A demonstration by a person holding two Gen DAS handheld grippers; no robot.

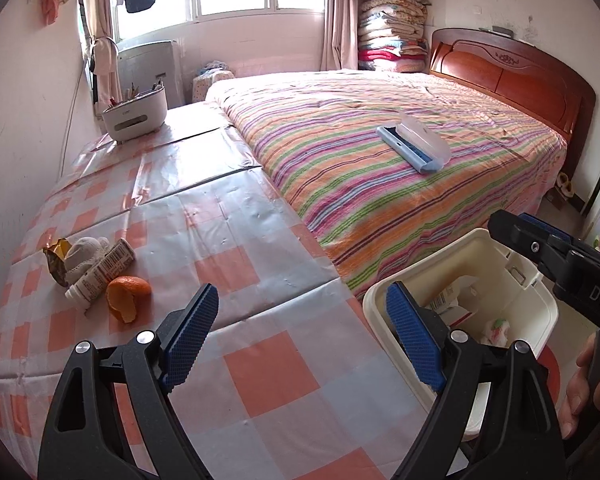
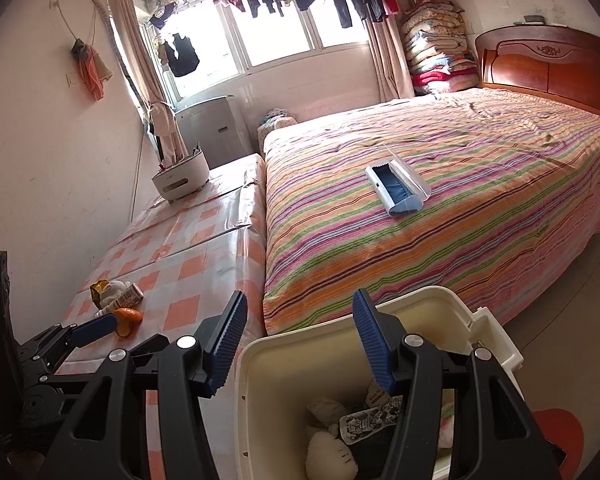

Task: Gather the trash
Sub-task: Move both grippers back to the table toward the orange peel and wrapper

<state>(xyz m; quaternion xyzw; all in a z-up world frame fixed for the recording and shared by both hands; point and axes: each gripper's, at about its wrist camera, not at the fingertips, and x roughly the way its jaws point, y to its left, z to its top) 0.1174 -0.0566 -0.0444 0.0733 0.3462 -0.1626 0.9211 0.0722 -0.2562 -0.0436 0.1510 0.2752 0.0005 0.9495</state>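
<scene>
Left wrist view: trash pile on the checkered counter (image 1: 236, 272), far left: orange peel (image 1: 127, 296), barcoded tube (image 1: 104, 270), white wad, gold wrapper. Left claw (image 1: 304, 336) is wide open, holding nothing. Right wrist view: cream bin (image 2: 284, 360) below, already has scraps inside. Right claw (image 2: 300, 344) sits half open over the rim, gripping nothing.

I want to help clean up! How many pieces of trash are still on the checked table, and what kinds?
Orange peel: 1
Tube with barcode: 1
Crumpled white tissue: 1
Gold wrapper: 1
Total: 4
</scene>
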